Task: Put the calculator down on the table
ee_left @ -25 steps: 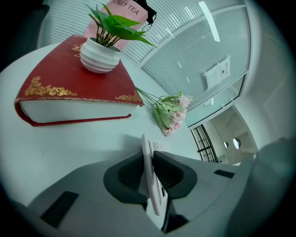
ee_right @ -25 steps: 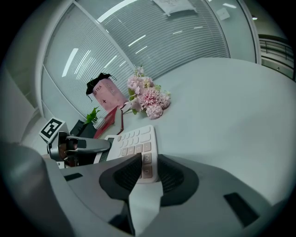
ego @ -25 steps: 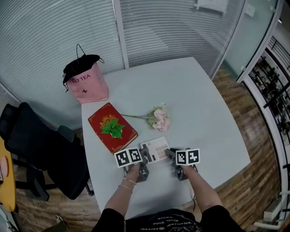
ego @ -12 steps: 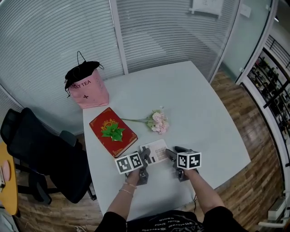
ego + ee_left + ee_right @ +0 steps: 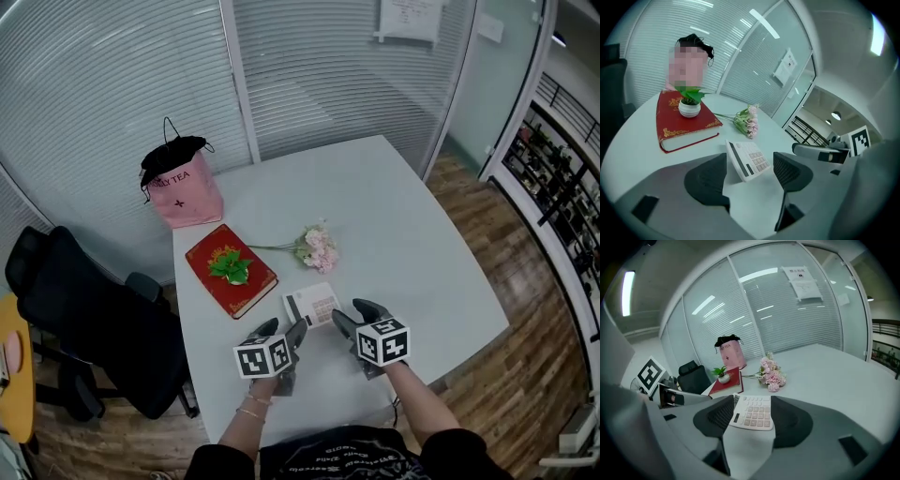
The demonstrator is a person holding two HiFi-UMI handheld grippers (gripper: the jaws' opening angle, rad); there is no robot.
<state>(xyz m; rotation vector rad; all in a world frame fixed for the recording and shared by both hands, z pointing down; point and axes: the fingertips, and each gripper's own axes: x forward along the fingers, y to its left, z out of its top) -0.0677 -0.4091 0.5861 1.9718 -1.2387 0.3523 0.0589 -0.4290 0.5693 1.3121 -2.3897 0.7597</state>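
- While the flat white plastic calculator (image 5: 312, 305) with pink keys is lying on the pale grey counter (image 5: 403, 234), both grippers are hovering just short of it.
- The left gripper (image 5: 283, 330) is opening its fingers on nothing, and the right gripper (image 5: 353, 315) is holding its fingers spread and empty.
- The calculator's long axis is running crosswise, with the display end leftward.

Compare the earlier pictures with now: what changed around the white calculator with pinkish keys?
Both grippers let go of the white calculator, which now lies flat on the white table. The left gripper, jaws opening, and the right gripper, jaws open, have drawn back toward the person; nothing stands between either's jaws. The red book, pink flowers and pink bag stayed put.
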